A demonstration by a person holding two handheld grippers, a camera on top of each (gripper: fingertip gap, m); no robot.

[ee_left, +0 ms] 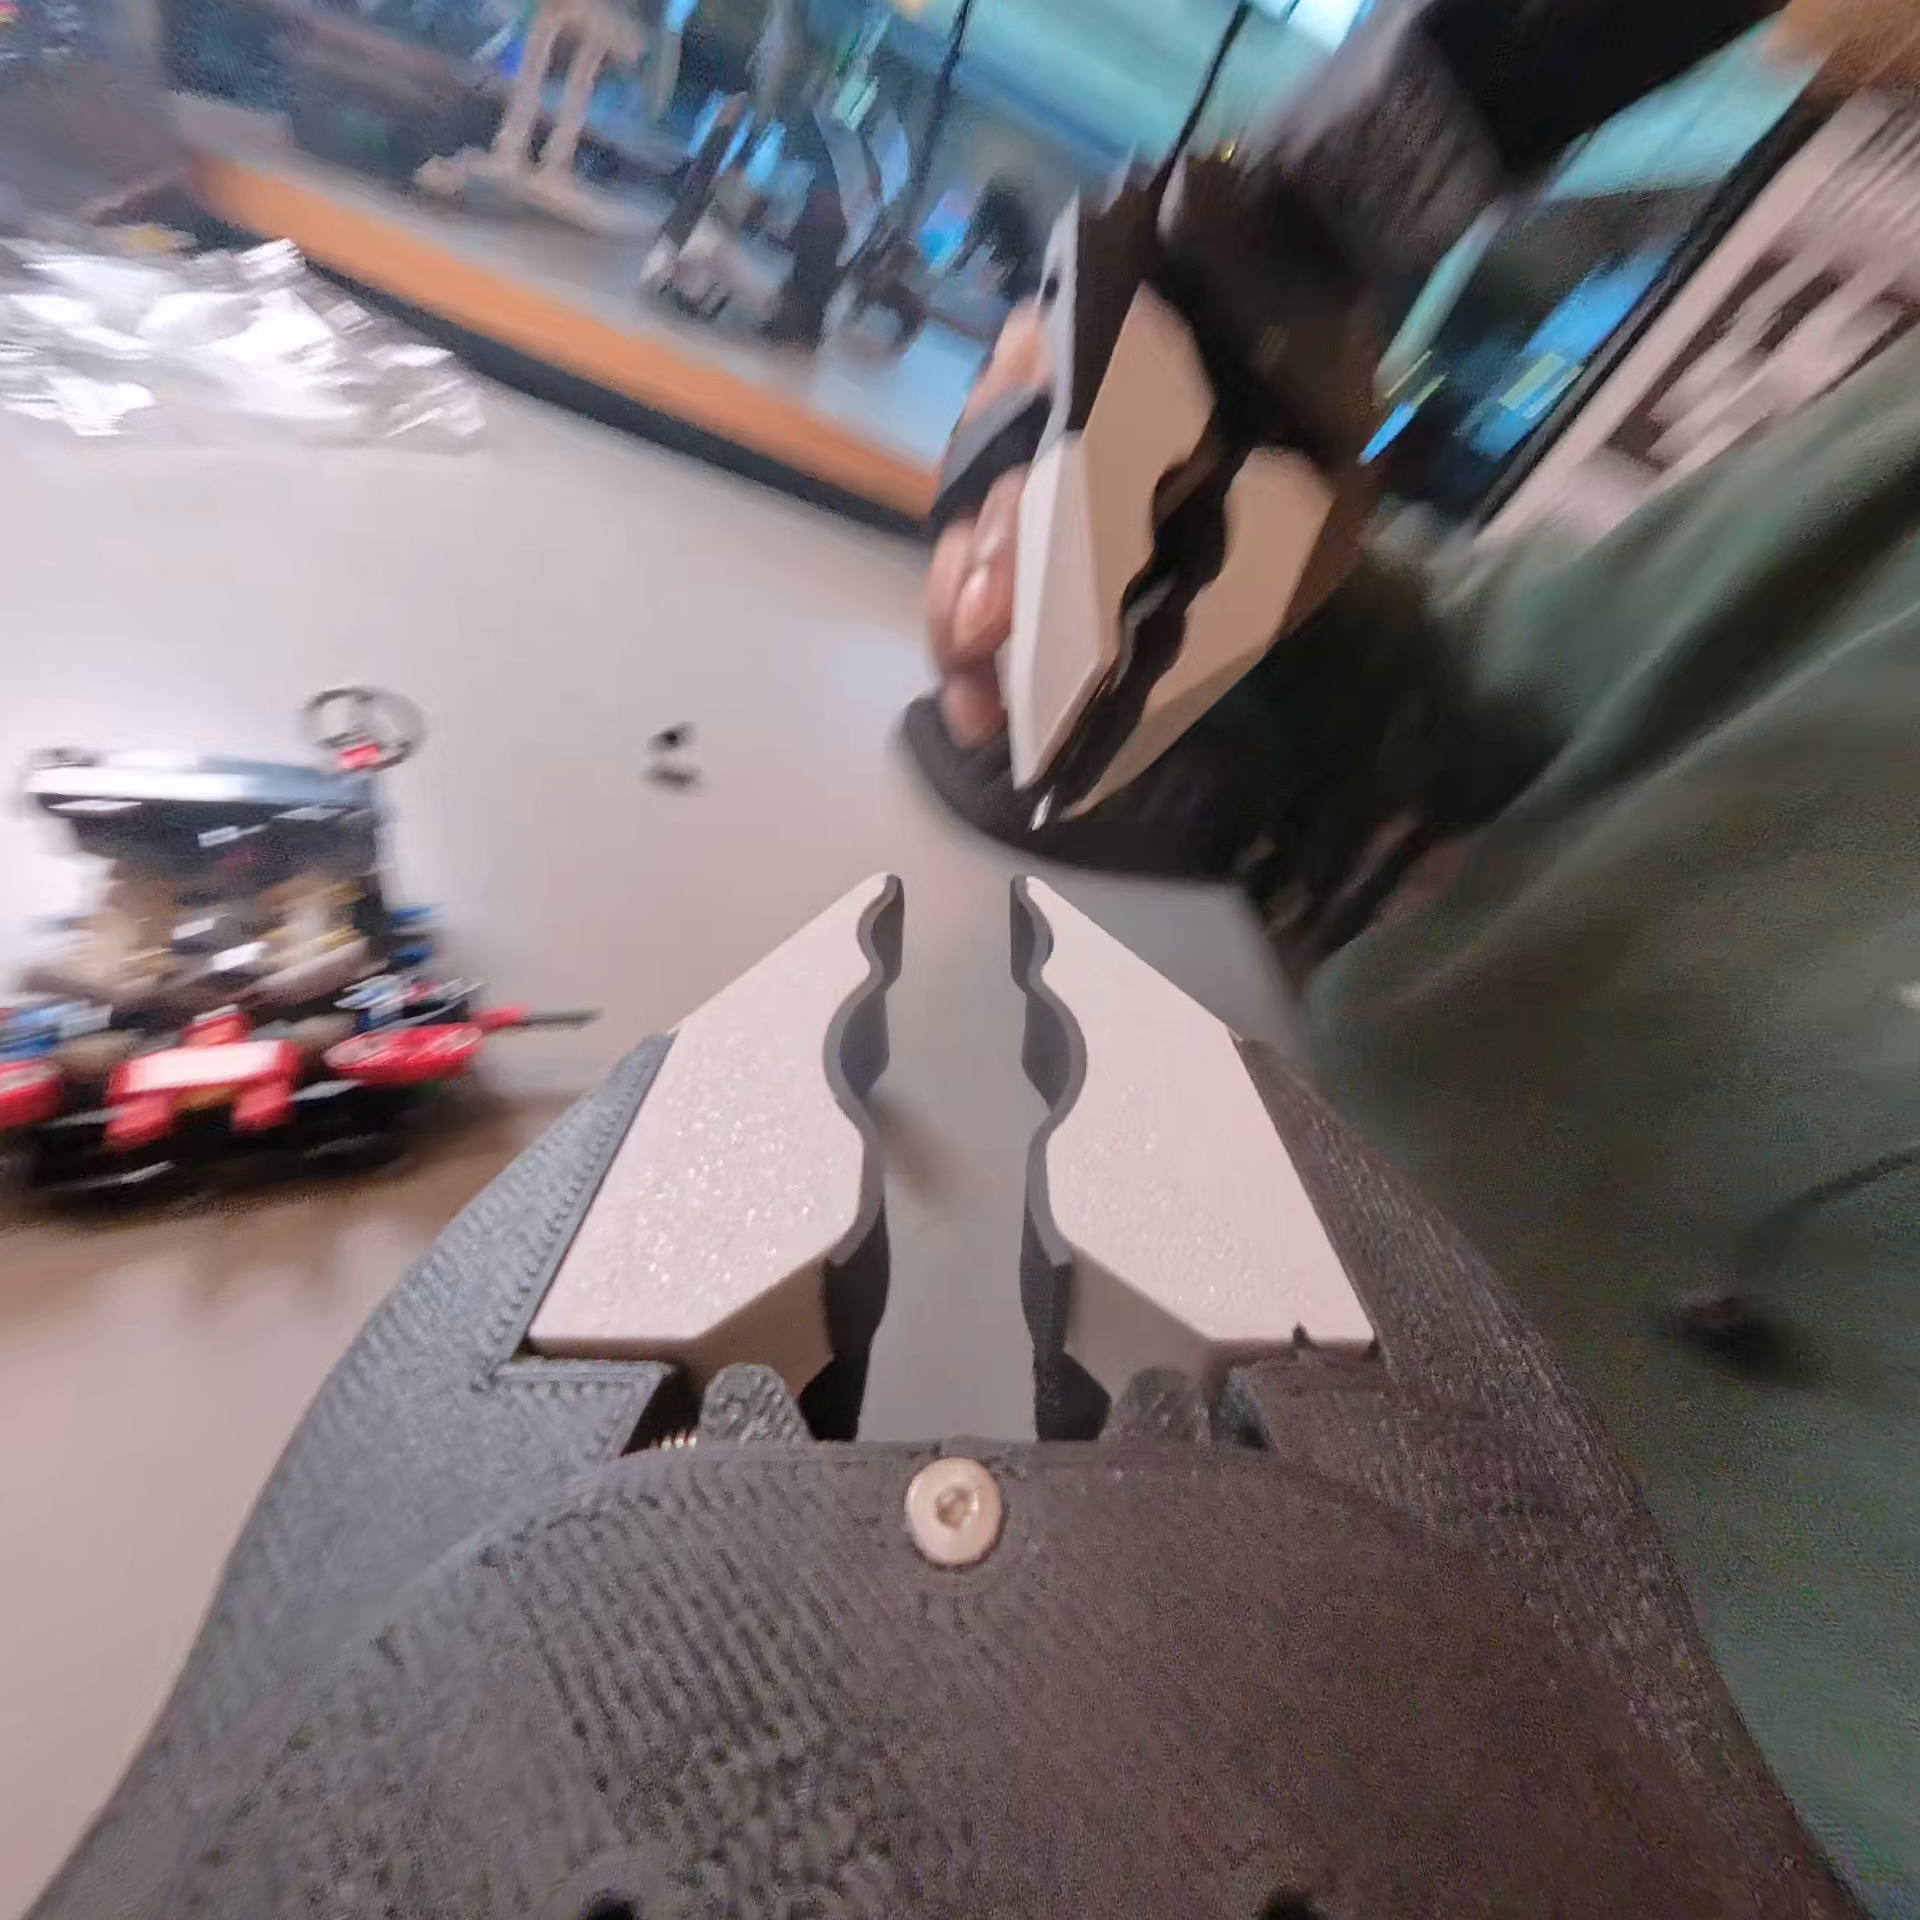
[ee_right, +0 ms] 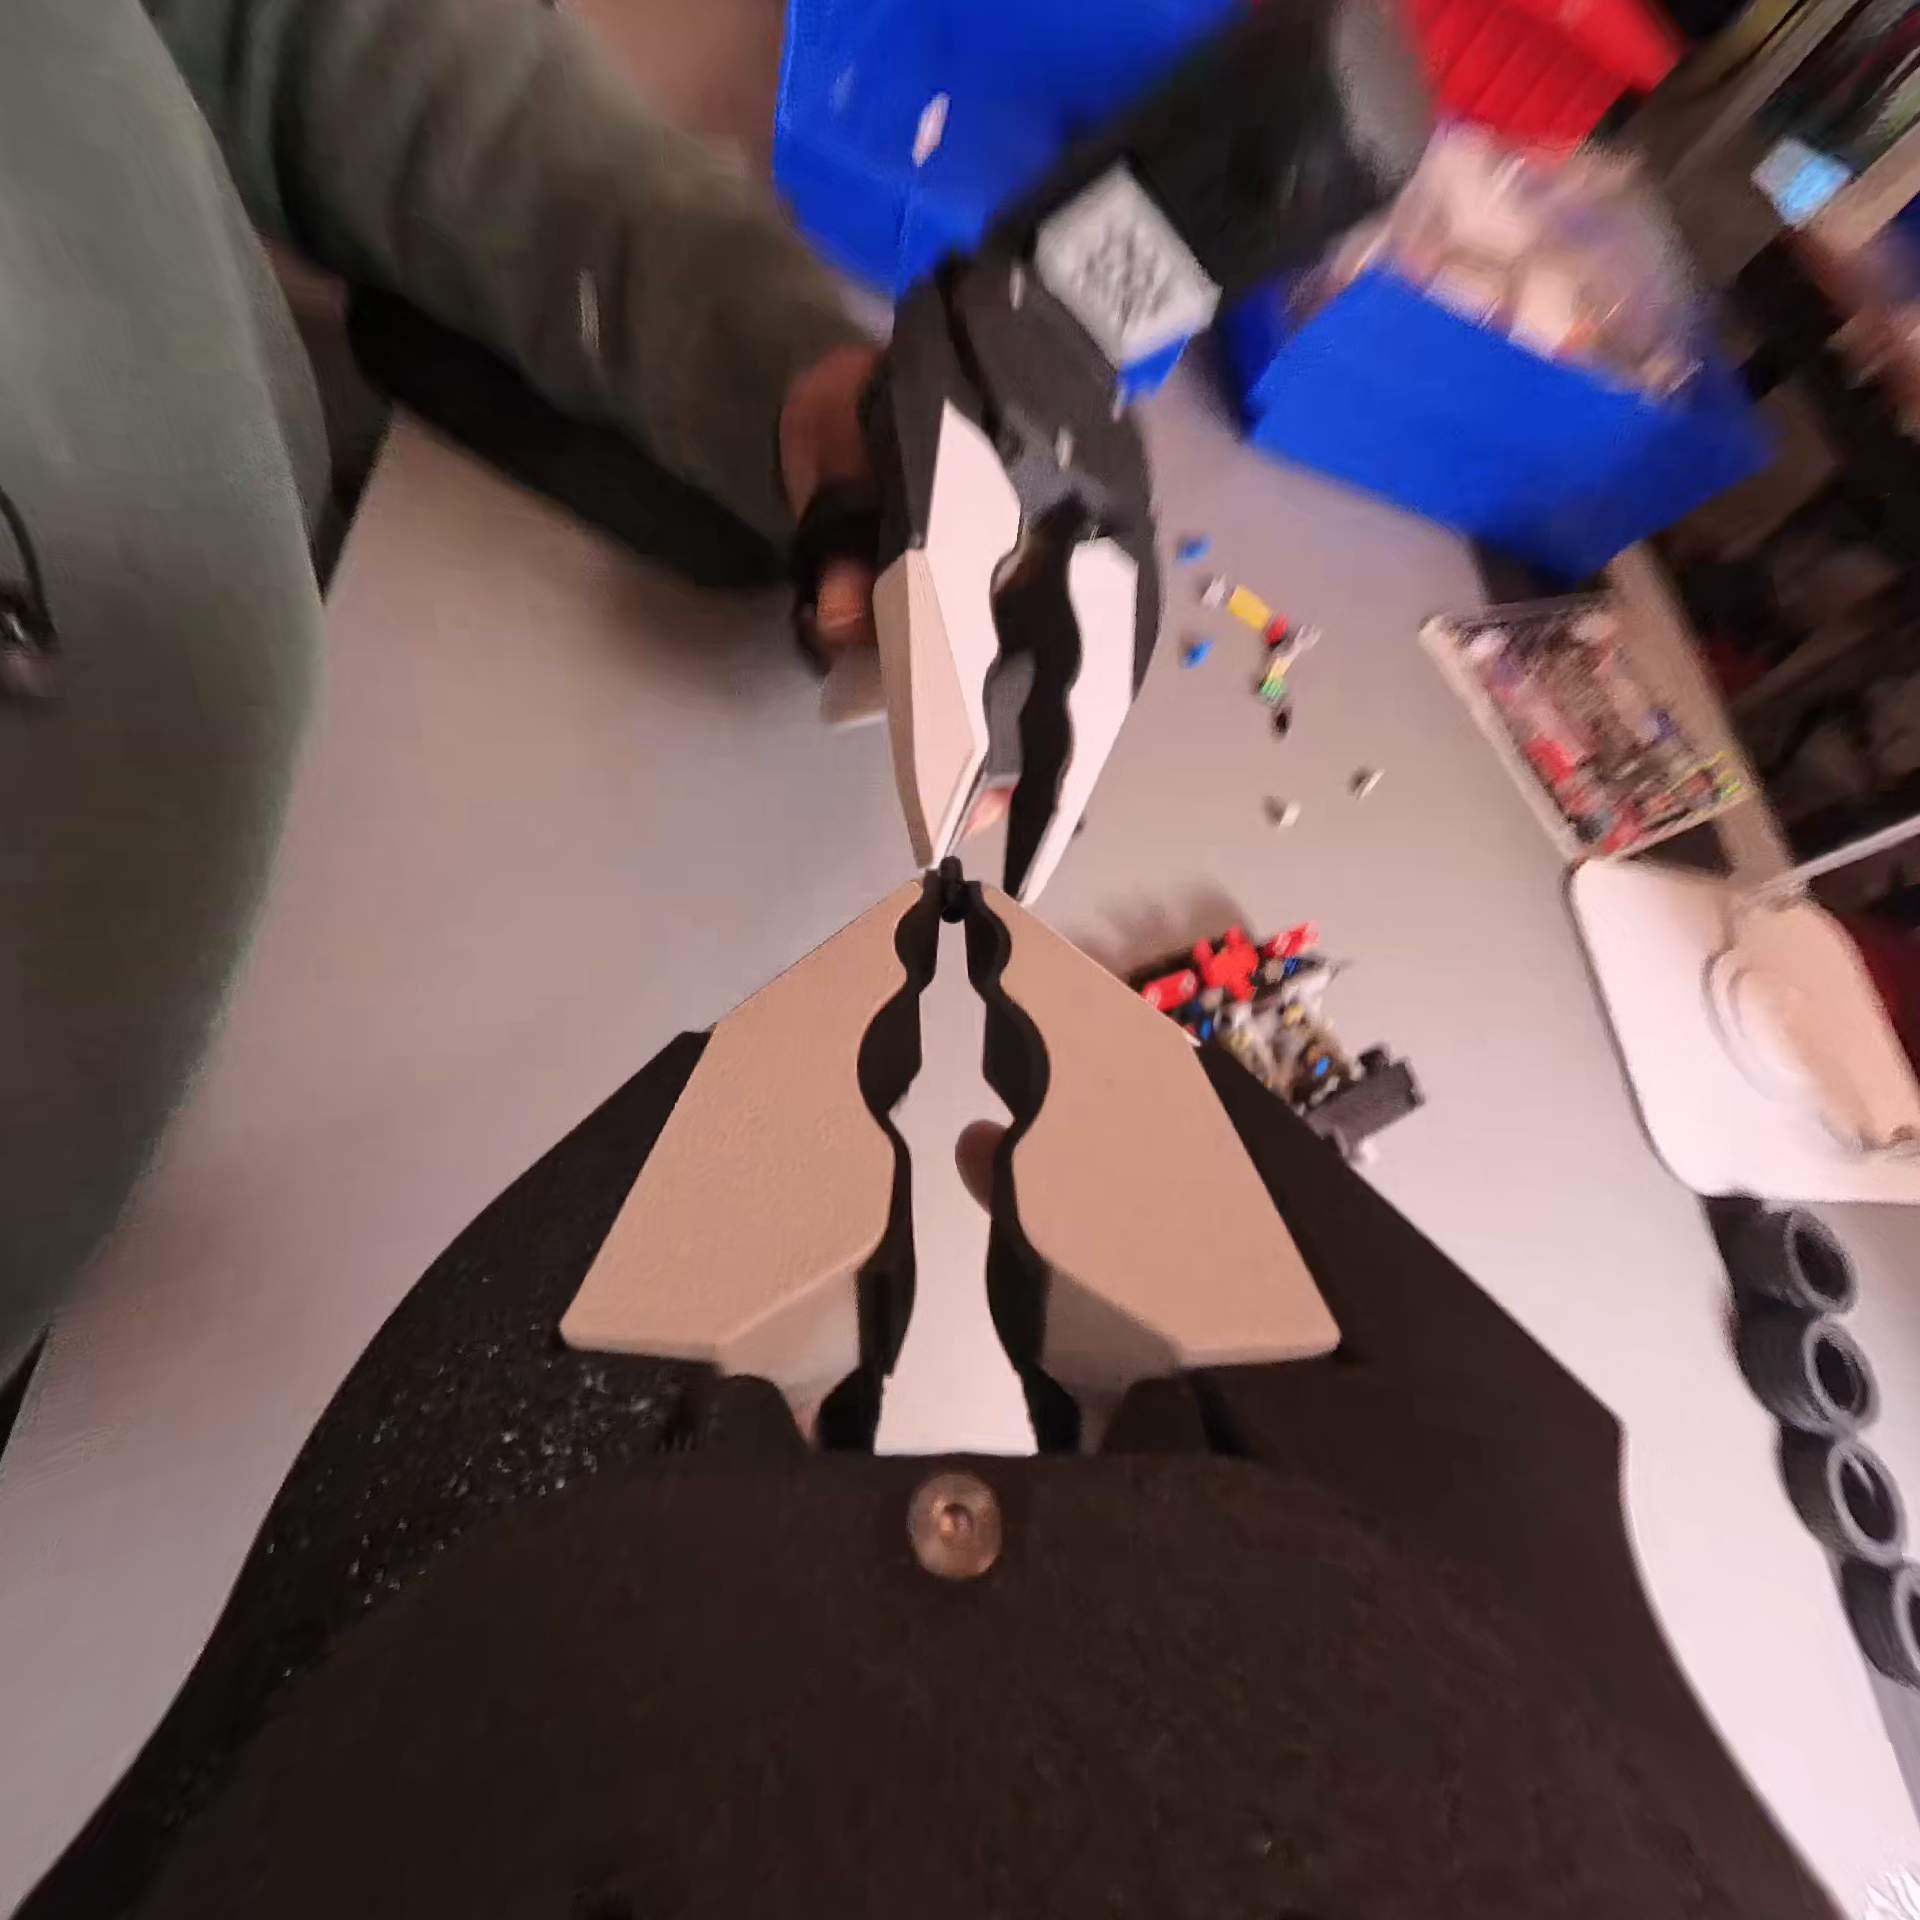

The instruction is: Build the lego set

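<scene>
Left gripper (ee_left: 954, 894): fingers spread, nothing between them, pointing across the grey table (ee_left: 582, 582).

Right gripper (ee_right: 951, 896): tips nearly closed, pinching a small black piece (ee_right: 950, 891) at the very tip. In the left wrist view it shows at 1 o'clock, held by a gloved hand (ee_left: 971, 592), tips almost together.

Lego car (ee_left: 208, 977): partly built, red front, black and blue body, on the table at 9 o'clock in the left wrist view; at 3 o'clock from the right gripper tips in the right wrist view, near but apart.

Loose pieces (ee_right: 1262, 644) (yellow, blue, green, black) scattered on the table at 1 o'clock from the car. Row of black tyres (ee_right: 1829, 1382) at 4 o'clock along the table edge. Blue bins (ee_right: 1486, 416) at 1 o'clock, beyond the loose pieces. Clear parts tray (ee_right: 1590, 717) at 2 o'clock.

Writing: a coded square label (ee_right: 1127, 260) on the left gripper body and lettering on the car are too blurred to read.
</scene>
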